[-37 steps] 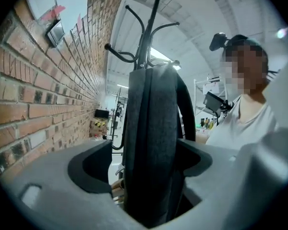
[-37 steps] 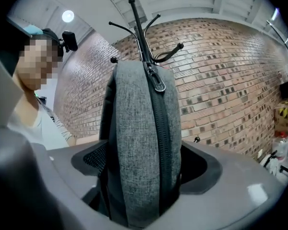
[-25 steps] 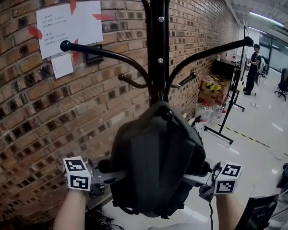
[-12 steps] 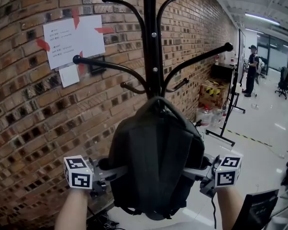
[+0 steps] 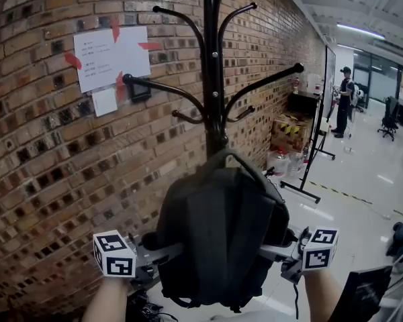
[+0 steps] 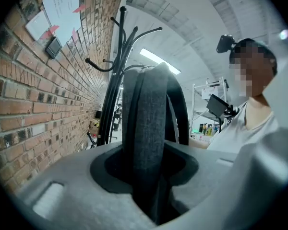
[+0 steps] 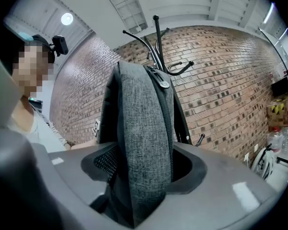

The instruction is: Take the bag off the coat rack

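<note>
Now the left claw (image 5: 174, 250) and the right claw (image 5: 265, 250), whose jaws have just been closing, pinch opposite sides of the dark grey fabric backpack (image 5: 218, 233), held close before the black metal coat rack (image 5: 213, 79).

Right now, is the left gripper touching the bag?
Touching. In the left gripper view the left gripper, whose jaws have just been closing, pinches the bag between them.

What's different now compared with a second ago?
The left gripper and right gripper have drawn the bag back from the coat rack toward the person, their jaws just closing tighter on its sides. The rack, brick wall and taped paper stayed put.
</note>
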A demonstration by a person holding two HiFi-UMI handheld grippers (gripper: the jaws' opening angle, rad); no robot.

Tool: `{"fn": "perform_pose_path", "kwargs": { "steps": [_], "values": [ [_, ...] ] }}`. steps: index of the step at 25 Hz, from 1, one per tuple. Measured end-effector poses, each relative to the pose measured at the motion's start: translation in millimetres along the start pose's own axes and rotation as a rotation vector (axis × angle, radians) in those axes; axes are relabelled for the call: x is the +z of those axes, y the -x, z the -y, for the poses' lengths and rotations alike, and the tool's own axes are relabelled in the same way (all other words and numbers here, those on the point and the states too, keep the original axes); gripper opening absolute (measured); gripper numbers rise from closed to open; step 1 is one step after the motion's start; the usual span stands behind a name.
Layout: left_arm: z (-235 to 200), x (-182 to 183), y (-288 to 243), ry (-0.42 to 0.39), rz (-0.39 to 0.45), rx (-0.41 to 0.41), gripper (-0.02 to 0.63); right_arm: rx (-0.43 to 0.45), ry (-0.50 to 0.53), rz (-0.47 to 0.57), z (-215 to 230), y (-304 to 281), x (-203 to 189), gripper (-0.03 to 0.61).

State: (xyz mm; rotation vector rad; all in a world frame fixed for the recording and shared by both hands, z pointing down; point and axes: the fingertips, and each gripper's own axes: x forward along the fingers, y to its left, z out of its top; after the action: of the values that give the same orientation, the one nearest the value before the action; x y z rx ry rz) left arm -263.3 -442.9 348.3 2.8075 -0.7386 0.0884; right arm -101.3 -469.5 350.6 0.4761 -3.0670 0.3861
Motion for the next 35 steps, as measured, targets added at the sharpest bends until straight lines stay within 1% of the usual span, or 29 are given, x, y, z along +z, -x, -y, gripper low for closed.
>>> {"fn": "perform_pose_path", "kwargs": {
  "steps": [3,7,11,15,19,23,26,29,35],
  "values": [
    [28,-23,7,0.014,0.005,-0.002,0.147,-0.008,-0.002,-0.013,-26,17,-22,0.276],
    [64,-59,16,0.050,0.007,0.006,0.147,-0.011,-0.034,-0.032,-58,39,-56,0.276],
    [95,-91,27,0.082,-0.009,0.022,0.147,-0.004,-0.067,-0.042,-85,54,-88,0.276],
    [119,-110,40,0.114,-0.013,0.037,0.147,0.016,-0.094,-0.056,-108,61,-106,0.276],
    [136,-121,49,0.129,-0.013,0.063,0.147,0.031,-0.115,-0.062,-127,67,-117,0.276],
    [158,-135,50,0.172,-0.011,0.058,0.147,0.052,-0.137,-0.077,-141,82,-129,0.276],
    [181,-148,45,0.181,-0.009,0.069,0.147,0.064,-0.150,-0.074,-152,102,-141,0.275],
    [218,-157,40,0.173,-0.003,0.099,0.146,0.082,-0.152,-0.067,-169,131,-151,0.273],
    [326,-173,28,0.192,0.016,0.159,0.146,0.122,-0.147,-0.084,-229,216,-162,0.275]
  ]
}}
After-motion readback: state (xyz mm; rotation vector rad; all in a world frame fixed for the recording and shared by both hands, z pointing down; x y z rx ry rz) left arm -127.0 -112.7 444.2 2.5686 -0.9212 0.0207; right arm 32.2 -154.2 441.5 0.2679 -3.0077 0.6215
